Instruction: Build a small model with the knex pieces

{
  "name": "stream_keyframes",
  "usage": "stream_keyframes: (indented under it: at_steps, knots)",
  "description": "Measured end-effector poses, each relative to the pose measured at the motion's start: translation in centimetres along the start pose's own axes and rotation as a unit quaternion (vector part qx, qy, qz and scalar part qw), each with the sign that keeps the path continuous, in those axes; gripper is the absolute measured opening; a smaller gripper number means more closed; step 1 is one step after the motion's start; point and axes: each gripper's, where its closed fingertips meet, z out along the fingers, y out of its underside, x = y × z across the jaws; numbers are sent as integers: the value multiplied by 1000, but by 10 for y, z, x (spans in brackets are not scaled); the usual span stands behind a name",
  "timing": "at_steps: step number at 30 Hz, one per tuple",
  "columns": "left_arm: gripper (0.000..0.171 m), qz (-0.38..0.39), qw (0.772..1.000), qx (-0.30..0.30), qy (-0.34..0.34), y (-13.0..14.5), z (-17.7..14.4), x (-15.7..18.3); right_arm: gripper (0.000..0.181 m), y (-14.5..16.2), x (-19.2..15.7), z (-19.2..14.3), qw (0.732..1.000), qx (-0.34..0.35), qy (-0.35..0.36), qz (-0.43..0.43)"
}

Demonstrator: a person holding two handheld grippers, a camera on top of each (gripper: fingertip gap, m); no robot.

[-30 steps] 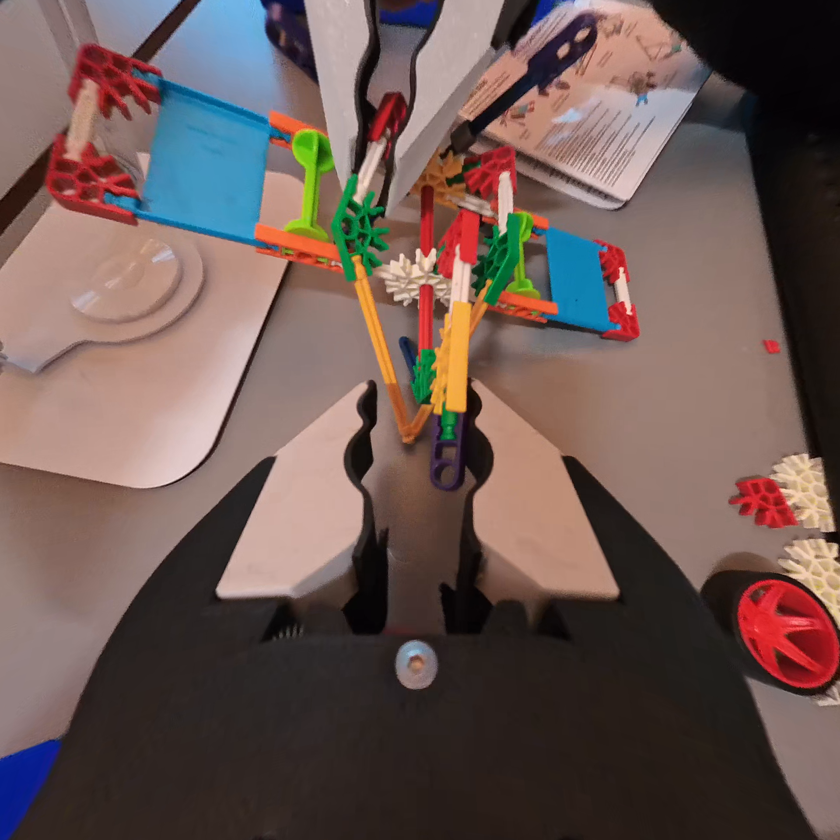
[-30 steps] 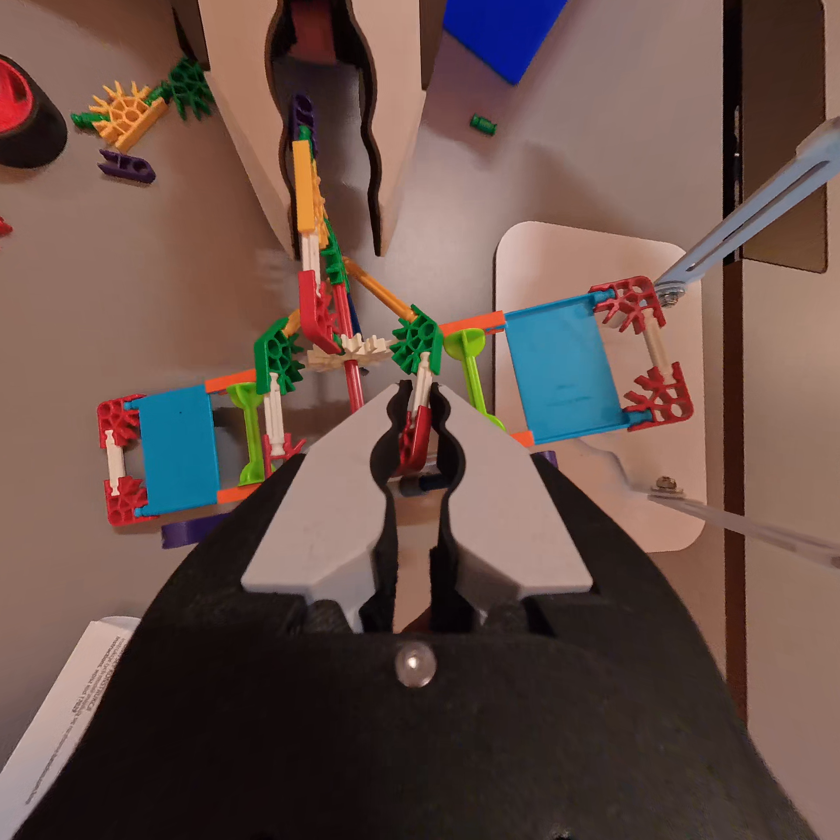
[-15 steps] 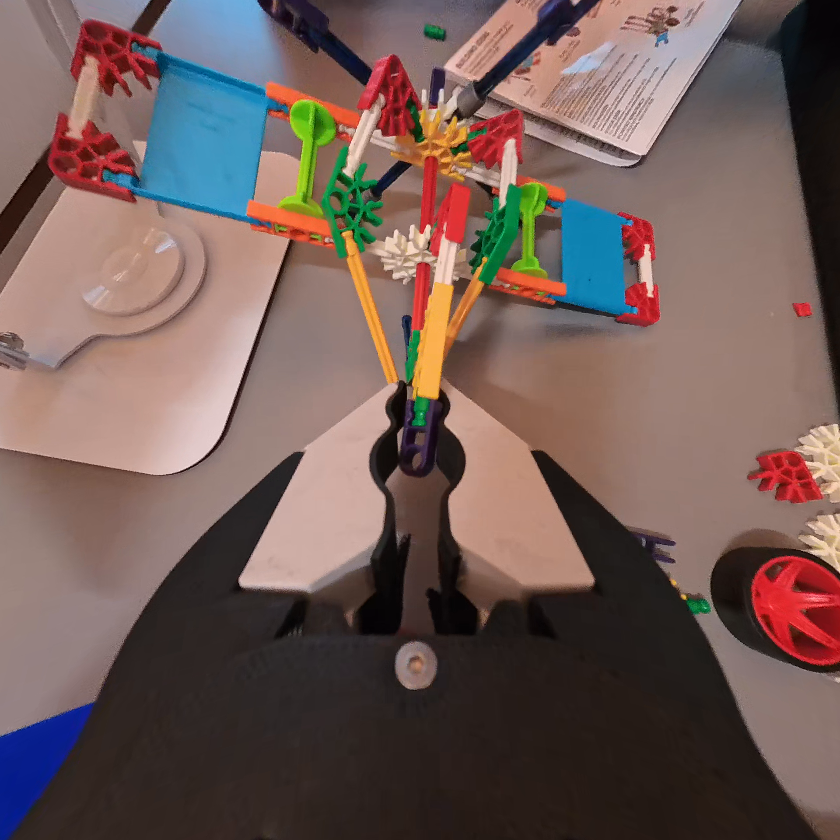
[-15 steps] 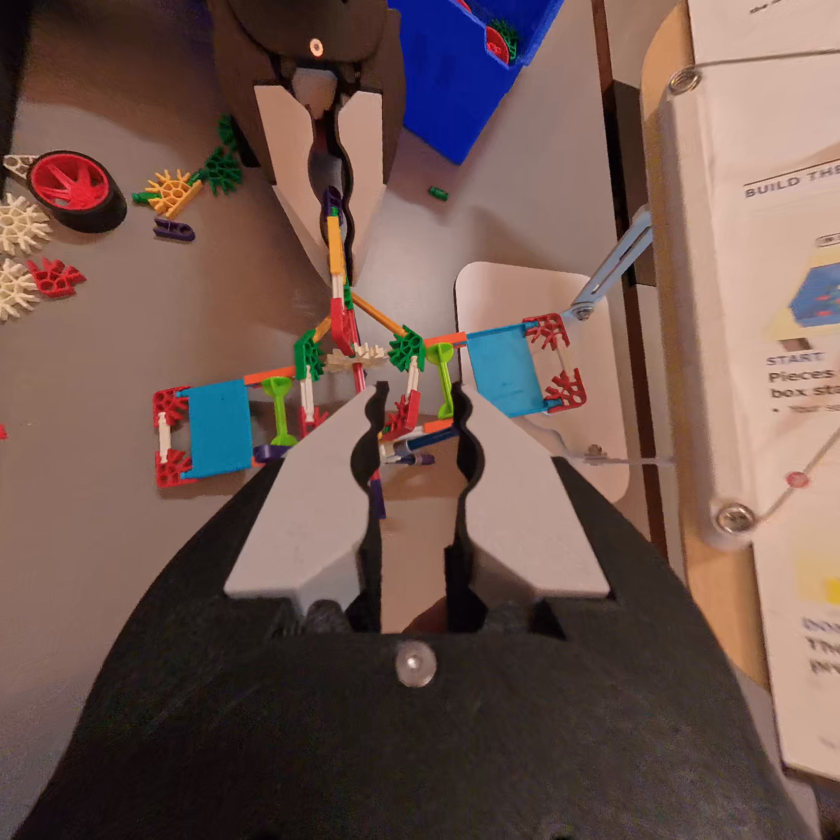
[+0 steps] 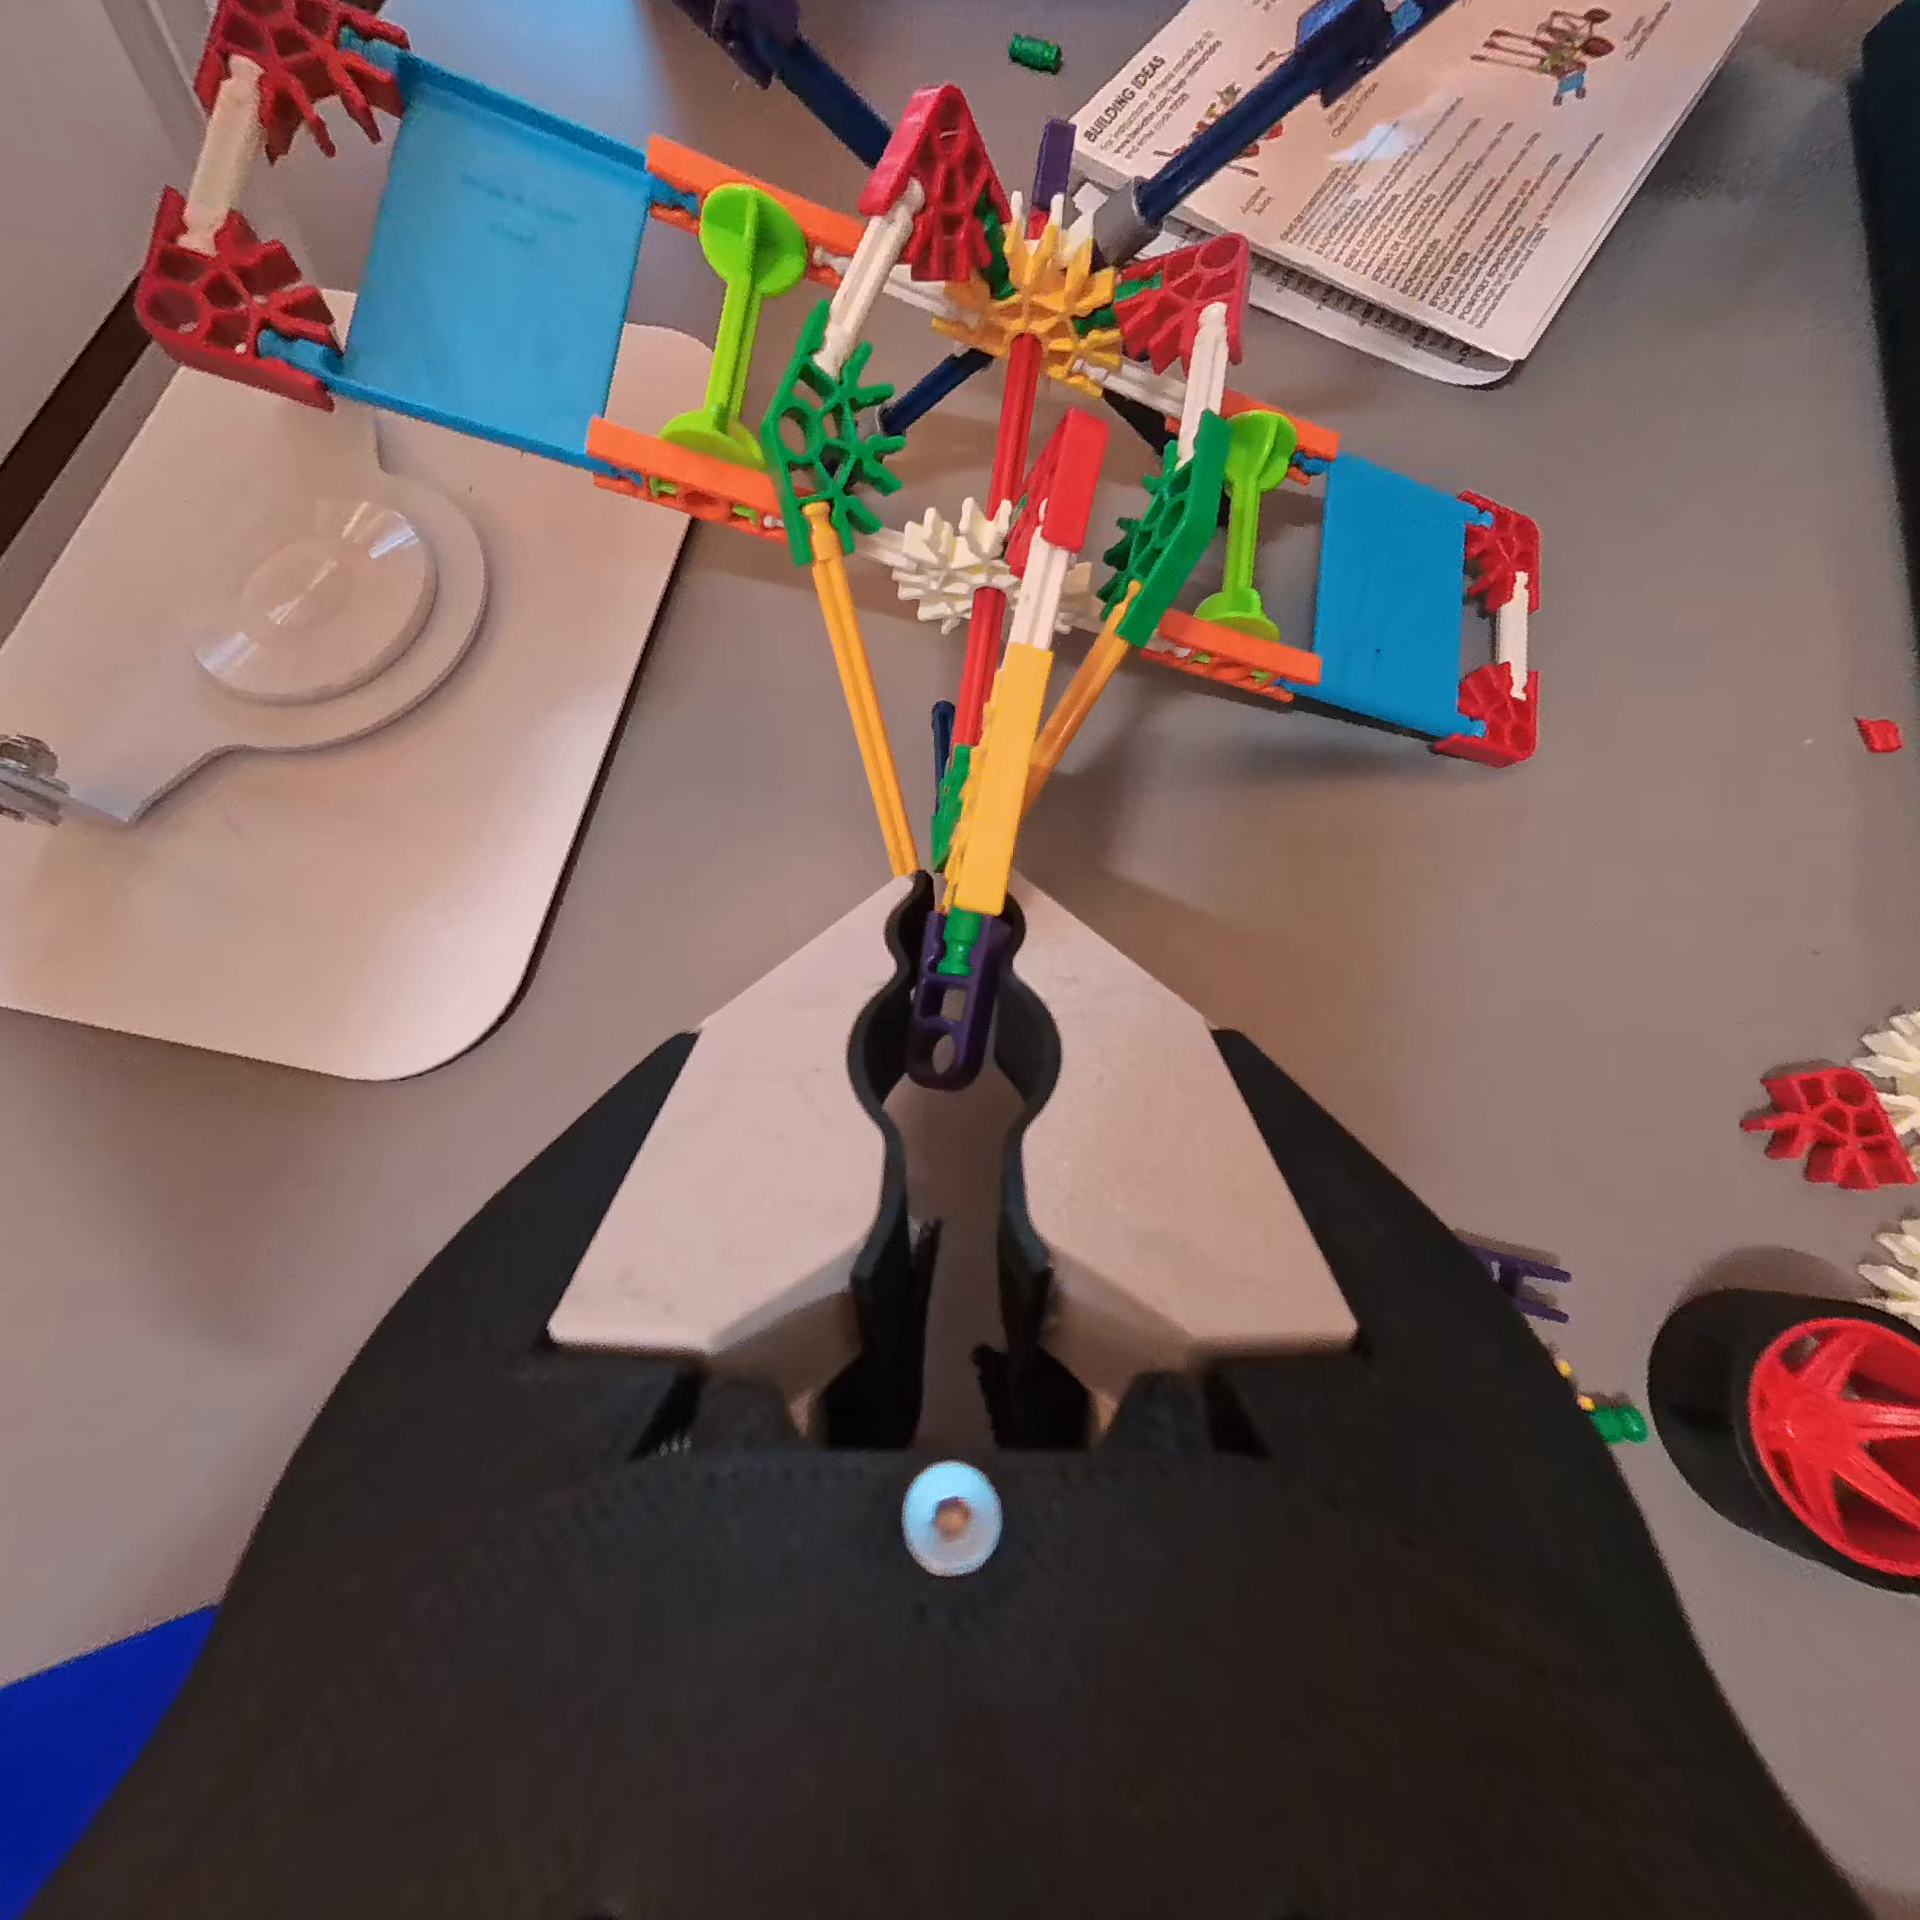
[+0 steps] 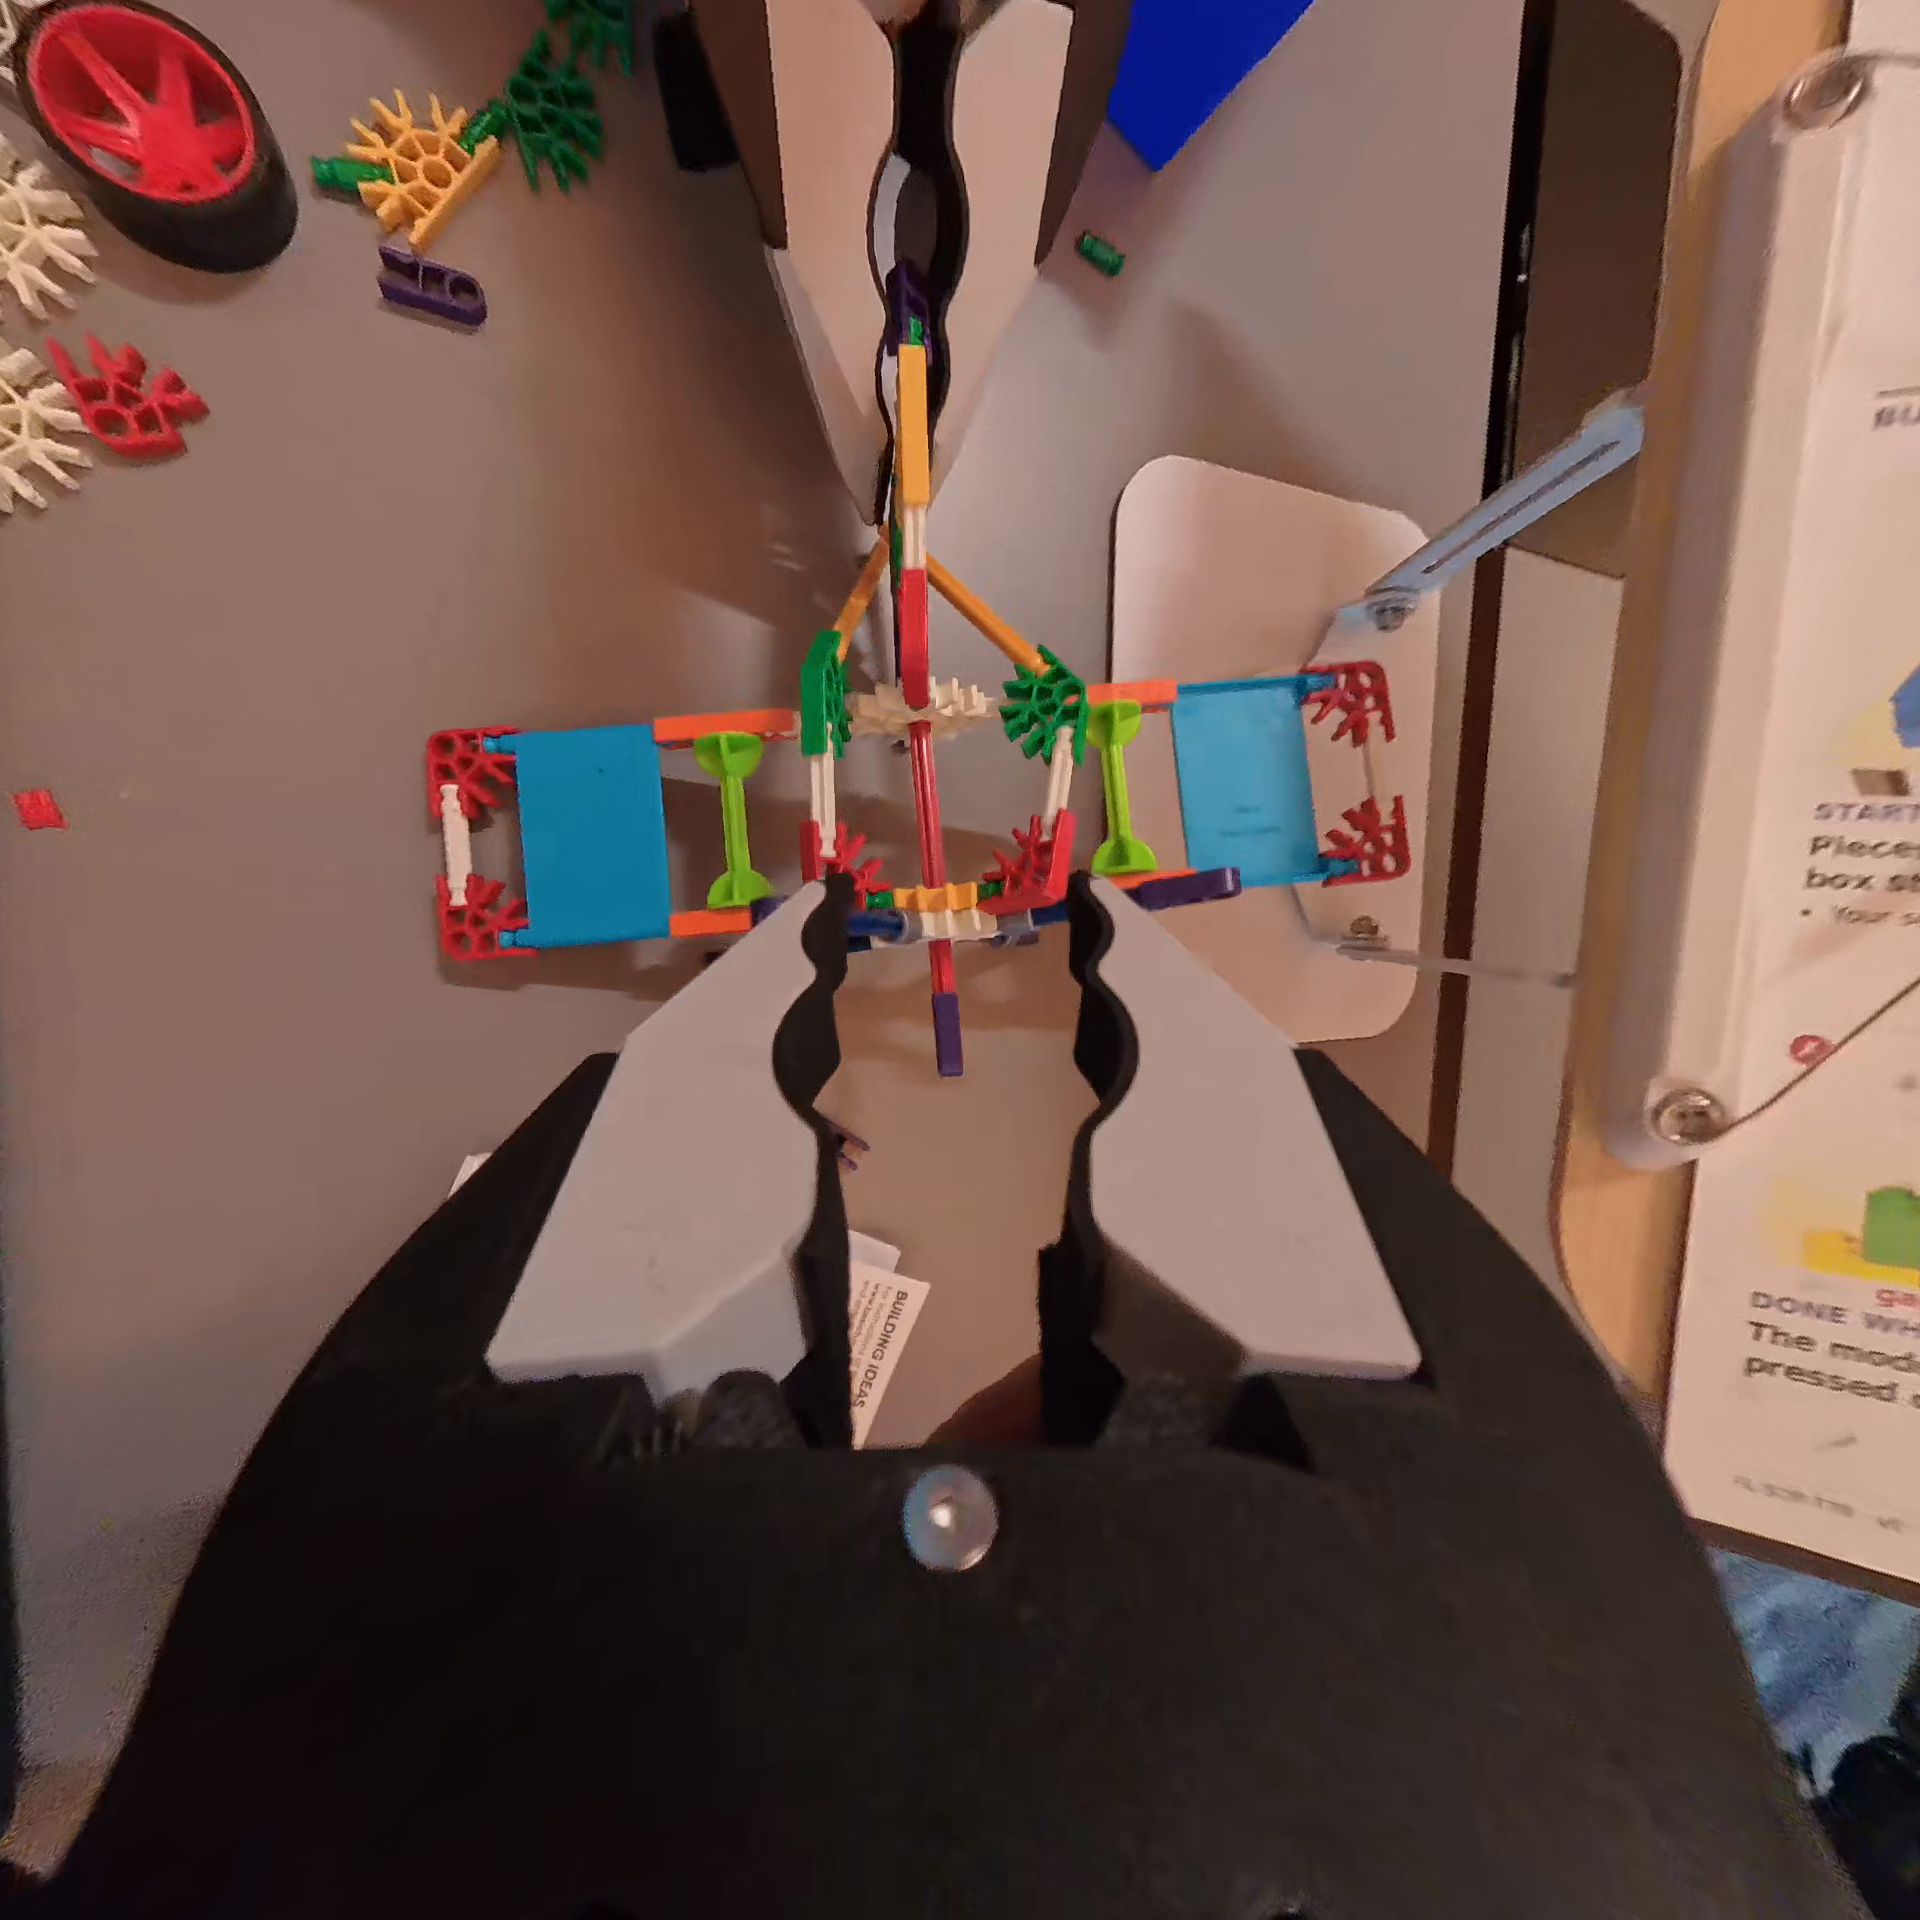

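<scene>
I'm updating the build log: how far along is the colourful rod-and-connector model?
Done: the model stands joined, with blue panels on both sides. In hand: the left claw is shut on the purple connector at its tail; the right claw is open at the opposite edge, gripping nothing. Unused: a wheel, a yellow-green piece and white connectors lie loose on the table.

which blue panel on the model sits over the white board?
The blue panel on the right in the right wrist view; the other blue panel hangs over bare grey table.
</scene>
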Motion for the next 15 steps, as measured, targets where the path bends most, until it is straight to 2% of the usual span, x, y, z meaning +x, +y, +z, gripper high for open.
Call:
stream_keyframes:
  at_steps: [4, 9, 15]
  knots:
    - [6, 7, 1000, -20, -8, 5, 4, -1, 40, -16, -3, -6, 1000, 7, 15, -19]
    - [12, 18, 999, -41, -15, 10, 10, -2, 39, -17, -6, -6, 997, -34, 46, -51]
    - [8, 17, 999, -35, -15, 9, 9, -5, 39, -34, -20, -4, 994, -48, 45, -83]
